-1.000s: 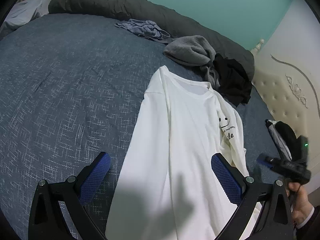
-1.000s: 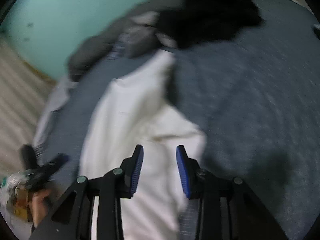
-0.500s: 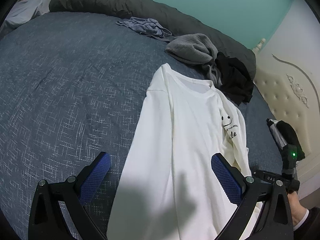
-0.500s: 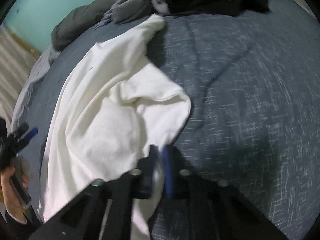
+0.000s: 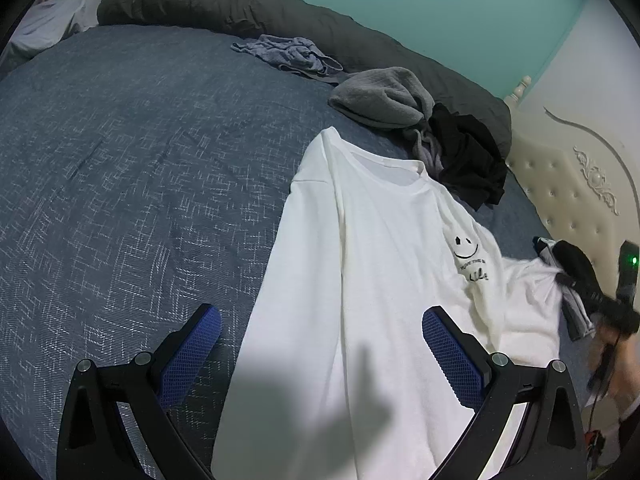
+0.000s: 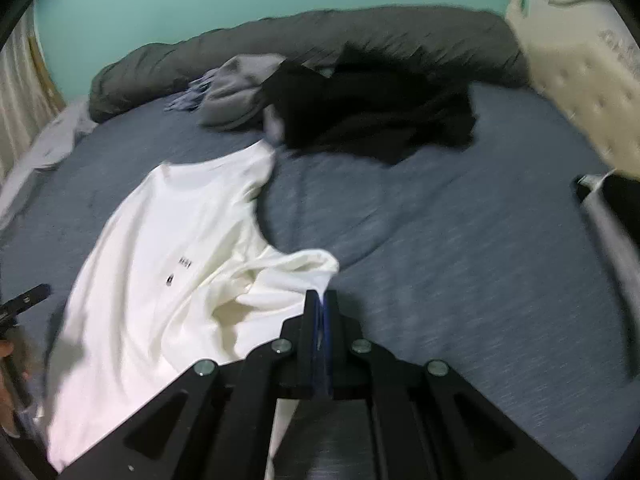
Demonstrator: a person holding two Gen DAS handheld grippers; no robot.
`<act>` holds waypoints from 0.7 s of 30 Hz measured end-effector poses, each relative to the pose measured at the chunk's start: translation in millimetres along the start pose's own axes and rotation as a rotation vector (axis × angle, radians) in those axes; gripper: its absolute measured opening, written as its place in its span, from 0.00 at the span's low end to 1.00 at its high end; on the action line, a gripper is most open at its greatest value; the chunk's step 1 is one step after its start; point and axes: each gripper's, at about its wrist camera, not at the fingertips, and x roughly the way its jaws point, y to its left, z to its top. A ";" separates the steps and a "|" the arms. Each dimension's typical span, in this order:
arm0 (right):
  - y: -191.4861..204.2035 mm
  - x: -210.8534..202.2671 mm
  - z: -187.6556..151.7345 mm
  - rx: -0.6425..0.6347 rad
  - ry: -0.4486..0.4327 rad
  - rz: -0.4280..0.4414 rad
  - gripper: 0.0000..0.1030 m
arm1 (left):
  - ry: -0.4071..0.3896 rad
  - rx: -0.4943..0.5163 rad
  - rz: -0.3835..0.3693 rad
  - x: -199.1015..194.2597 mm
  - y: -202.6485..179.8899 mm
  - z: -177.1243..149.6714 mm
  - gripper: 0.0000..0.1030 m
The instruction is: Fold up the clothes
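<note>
Bed [image 5: 120, 184] with blue-grey cover is the landmark; everything below is placed relative to it. White long-sleeve T-shirt [image 5: 372, 288] lies lengthwise on the bed's headboard-side half, collar toward the dark grey duvet roll [image 5: 280, 20] along the far edge, smiley print facing up. Grey garment [image 5: 380, 96] and black garment [image 5: 468, 156] are heaped just past the collar, touching it or nearly so; crumpled blue-grey garment [image 5: 288, 54] sits further along the far edge.

Right gripper [image 6: 320, 312]: fingers clenched on the shirt's sleeve, pinched at the cuff end on the headboard side; cloth is bunched there. Left gripper [image 5: 320, 352]: fingers spread wide, holding nothing, straddling the shirt's lower body from above.

Step, as I read it: first side fold, sleeve in hand. Next move likely calls for carrying the sleeve across the chest and laying it flat; the left could pin the body to prevent drag.
</note>
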 end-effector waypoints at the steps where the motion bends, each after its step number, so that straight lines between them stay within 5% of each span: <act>1: -7.0 -3.7 5.1 0.000 -0.009 -0.024 0.02 | 0.000 0.000 0.001 -0.1 -0.2 -0.1 1.00; 8: -44.3 -12.2 26.9 0.059 -0.041 -0.141 0.02 | -0.002 -0.008 0.007 0.4 1.8 0.5 1.00; 14: 6.9 27.4 10.5 -0.130 0.075 0.019 0.02 | 0.000 -0.004 0.009 1.2 1.1 0.4 1.00; 17: 9.8 44.8 1.5 -0.083 0.140 0.171 0.02 | 0.003 -0.002 0.009 1.8 1.2 0.2 1.00; 21: -11.0 38.0 -1.4 0.020 0.087 0.201 0.07 | 0.000 -0.005 0.008 1.3 2.0 0.5 1.00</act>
